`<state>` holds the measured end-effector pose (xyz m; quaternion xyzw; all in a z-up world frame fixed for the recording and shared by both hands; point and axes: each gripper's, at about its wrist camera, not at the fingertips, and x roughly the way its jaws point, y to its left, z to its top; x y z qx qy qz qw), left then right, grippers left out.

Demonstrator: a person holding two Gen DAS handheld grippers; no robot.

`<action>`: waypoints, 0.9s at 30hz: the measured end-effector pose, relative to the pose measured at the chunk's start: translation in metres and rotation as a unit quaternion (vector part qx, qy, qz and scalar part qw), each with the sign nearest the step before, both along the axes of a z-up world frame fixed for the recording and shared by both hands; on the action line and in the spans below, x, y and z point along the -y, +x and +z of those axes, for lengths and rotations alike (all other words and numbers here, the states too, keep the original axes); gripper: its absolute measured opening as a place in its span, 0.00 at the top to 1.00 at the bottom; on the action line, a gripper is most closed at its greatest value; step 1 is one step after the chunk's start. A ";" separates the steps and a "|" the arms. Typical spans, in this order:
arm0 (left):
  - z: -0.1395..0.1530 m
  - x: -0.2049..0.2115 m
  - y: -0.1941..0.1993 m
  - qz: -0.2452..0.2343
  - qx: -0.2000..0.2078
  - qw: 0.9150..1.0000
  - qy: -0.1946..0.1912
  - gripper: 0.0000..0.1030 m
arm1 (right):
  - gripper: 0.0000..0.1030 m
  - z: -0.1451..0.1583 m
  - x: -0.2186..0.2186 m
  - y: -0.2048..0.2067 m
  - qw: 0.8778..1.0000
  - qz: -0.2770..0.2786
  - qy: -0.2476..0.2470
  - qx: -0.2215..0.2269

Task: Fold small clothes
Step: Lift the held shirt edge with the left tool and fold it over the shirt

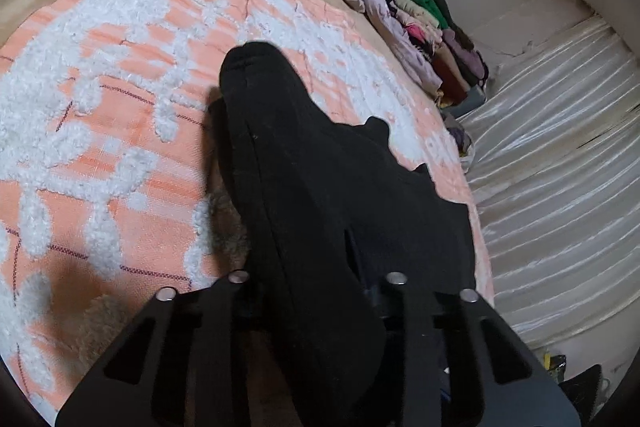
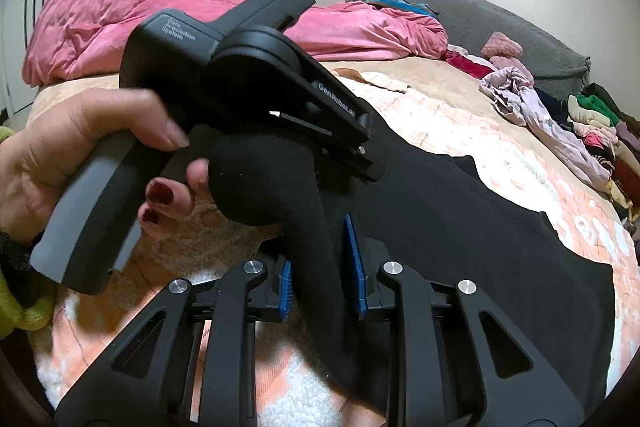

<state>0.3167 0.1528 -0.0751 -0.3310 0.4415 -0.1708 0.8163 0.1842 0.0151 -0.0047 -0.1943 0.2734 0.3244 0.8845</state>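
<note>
Right gripper (image 2: 324, 291): blue pads pinching a fold of the black garment (image 2: 460, 227).
Left gripper (image 2: 362, 163): clamped on the same cloth.
Garment: soft, light, limp — draped over the orange-white blanket (image 1: 120, 75); best gripped at hems.
Farther: clothes pile (image 1: 424, 27).

Left gripper (image 1: 316, 291) clamps black garment (image 1: 320, 179)

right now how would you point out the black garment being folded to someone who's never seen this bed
On the bed, find the peach-and-white tufted blanket. The black garment lies across it, one end gripped by both tools. It is the only plain black piece there; the other clothes sit in a colourful pile by the grey headboard.
</note>
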 end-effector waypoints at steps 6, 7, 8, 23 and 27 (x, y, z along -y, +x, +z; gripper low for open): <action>0.019 0.010 -0.008 0.006 0.026 1.000 0.008 0.78 | 0.85 0.006 0.010 -0.004 1.000 -0.005 0.016 0.001; 0.024 0.014 -0.011 0.008 0.032 0.999 0.014 0.78 | 0.86 0.008 0.012 -0.005 1.000 -0.006 0.019 0.000; 0.029 0.018 -0.014 0.010 0.038 0.999 0.021 0.78 | 0.86 0.010 0.015 -0.007 1.000 -0.008 0.022 0.002; 0.109 0.146 -0.003 -0.004 0.042 0.994 0.097 0.78 | 0.91 0.046 0.125 -0.011 0.989 -0.080 0.124 0.019; 0.110 0.186 0.014 -0.010 0.024 0.992 0.125 0.78 | 0.91 0.048 0.166 -0.002 0.982 -0.113 0.152 0.005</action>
